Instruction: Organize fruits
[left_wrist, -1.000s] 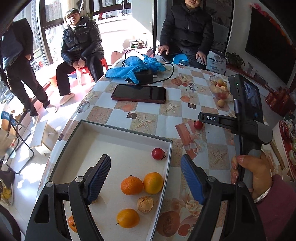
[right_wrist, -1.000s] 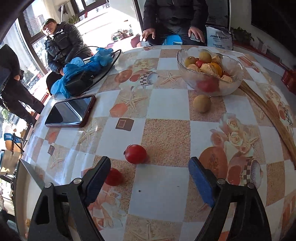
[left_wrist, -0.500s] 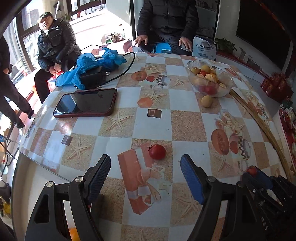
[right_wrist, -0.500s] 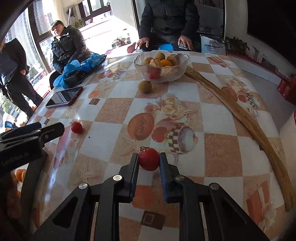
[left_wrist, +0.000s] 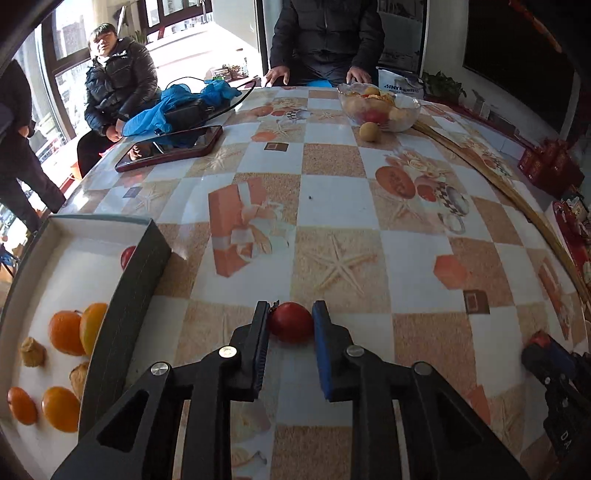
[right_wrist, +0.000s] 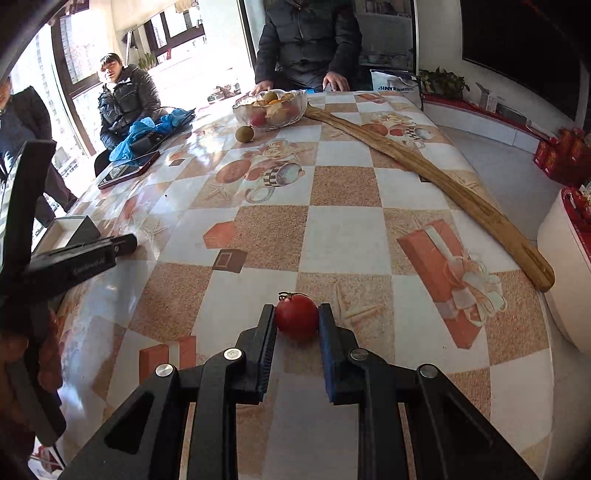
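**Fruits: two small red ones gripped, a bowlful waiting**

Fruits are sitting partly sorted. In the left wrist view, the white tray (left_wrist: 110, 302) at the near left edge of the worktop (left_wrist: 340, 206) is holding several oranges (left_wrist: 66, 332), a red fruit (left_wrist: 127, 256) peeping over its dark wall, and some pale lumpy pieces I cannot identify. The left tongs (left_wrist: 290, 325) are clenching a small red fruit (left_wrist: 291, 322) that is resting on the worktop just beside the tray. At the far end, a glass bowl (left_wrist: 378, 107) is sitting full of mixed fruit, with one yellowish fruit (left_wrist: 369, 132) lying loose just in front of it. So most of the sorting is, by my judgement, left to do.

In the right wrist view, the right tongs (right_wrist: 297, 321) are pressing both pads against another red fruit (right_wrist: 296, 317), stalk showing, low on the worktop. Whether it is lifted clear is hard to tell. The tray is showing only as a corner at the left edge, behind the other handle. The bowl's lower layers are blurring together.
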